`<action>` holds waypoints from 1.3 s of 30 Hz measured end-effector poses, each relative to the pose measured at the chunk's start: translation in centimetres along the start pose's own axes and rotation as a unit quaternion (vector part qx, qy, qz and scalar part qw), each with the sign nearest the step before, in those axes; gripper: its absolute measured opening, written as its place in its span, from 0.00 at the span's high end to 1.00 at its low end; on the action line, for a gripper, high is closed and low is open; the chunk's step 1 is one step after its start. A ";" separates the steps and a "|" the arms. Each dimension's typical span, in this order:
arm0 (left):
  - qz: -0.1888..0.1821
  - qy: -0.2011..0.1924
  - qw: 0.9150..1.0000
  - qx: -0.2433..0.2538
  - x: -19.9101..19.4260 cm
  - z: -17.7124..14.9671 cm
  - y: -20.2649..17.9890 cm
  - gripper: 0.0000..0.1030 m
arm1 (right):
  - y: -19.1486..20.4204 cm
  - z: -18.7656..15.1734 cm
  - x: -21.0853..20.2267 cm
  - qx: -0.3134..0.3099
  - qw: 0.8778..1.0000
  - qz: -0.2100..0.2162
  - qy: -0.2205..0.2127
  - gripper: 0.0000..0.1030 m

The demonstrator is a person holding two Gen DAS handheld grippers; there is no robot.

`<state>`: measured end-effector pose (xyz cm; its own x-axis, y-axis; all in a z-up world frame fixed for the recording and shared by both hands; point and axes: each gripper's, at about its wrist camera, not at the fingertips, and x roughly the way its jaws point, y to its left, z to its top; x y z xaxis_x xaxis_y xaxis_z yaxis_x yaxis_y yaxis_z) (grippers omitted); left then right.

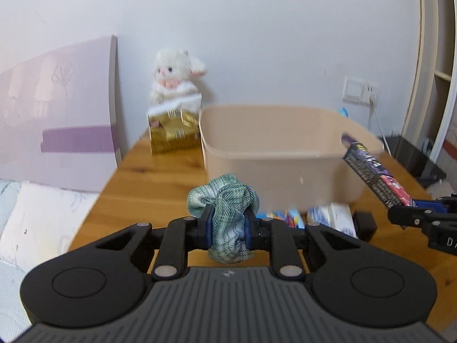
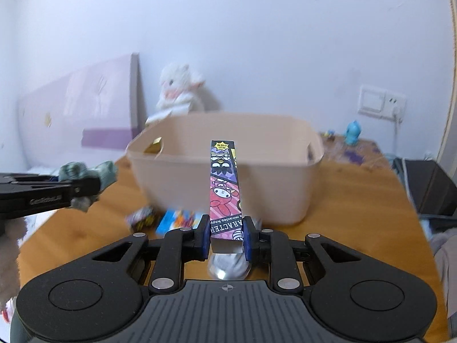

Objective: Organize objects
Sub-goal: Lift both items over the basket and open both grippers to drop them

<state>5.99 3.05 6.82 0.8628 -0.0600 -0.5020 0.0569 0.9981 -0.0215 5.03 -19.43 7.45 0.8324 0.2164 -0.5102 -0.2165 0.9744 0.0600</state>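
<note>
The beige bin (image 1: 274, 148) stands open-topped with its near wall ahead of both claws, small boxes (image 2: 178, 220) crowding its foot.

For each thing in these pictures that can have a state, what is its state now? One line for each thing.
left gripper: shut on the green scrunchie, lifted above the table.
right gripper: shut on the cartoon box, lifted.
beige bin: upright, open top, on the table.
gold box: on the table, behind the bin.
plush toy: upright, behind the gold box.
</note>
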 end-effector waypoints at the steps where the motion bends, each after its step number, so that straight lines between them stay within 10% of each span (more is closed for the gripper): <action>1: 0.002 -0.006 1.000 0.000 0.0 0.6 0.0 0.78 | -0.3 0.5 0.2 0.003 1.000 -0.003 -0.007 0.79; 16: 0.023 -0.059 0.998 0.010 6.4 8.8 -2.4 0.78 | -1.7 8.1 7.6 0.004 0.997 -0.059 -0.044 0.79; 29: 0.035 0.056 0.996 0.053 15.8 8.5 -5.4 0.75 | -4.9 7.4 15.4 0.018 0.994 -0.090 0.056 0.79; 31: 0.036 0.065 0.996 0.053 16.1 8.2 -5.3 0.71 | -5.6 7.2 15.3 0.043 0.994 -0.083 0.063 0.70; 35: 0.037 0.041 0.998 0.042 14.6 8.4 -4.7 0.34 | -5.4 7.0 13.6 0.038 0.994 -0.095 0.046 0.46; 39: 0.037 0.014 0.998 0.045 12.1 8.7 -4.3 0.23 | -5.2 7.2 10.6 0.033 0.995 -0.094 0.025 0.26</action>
<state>20.53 -2.05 8.34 0.8523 0.0156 -0.5228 0.0396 0.9948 0.0942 18.65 -21.79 7.90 0.8283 0.0280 -0.5597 -0.0241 0.9996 0.0144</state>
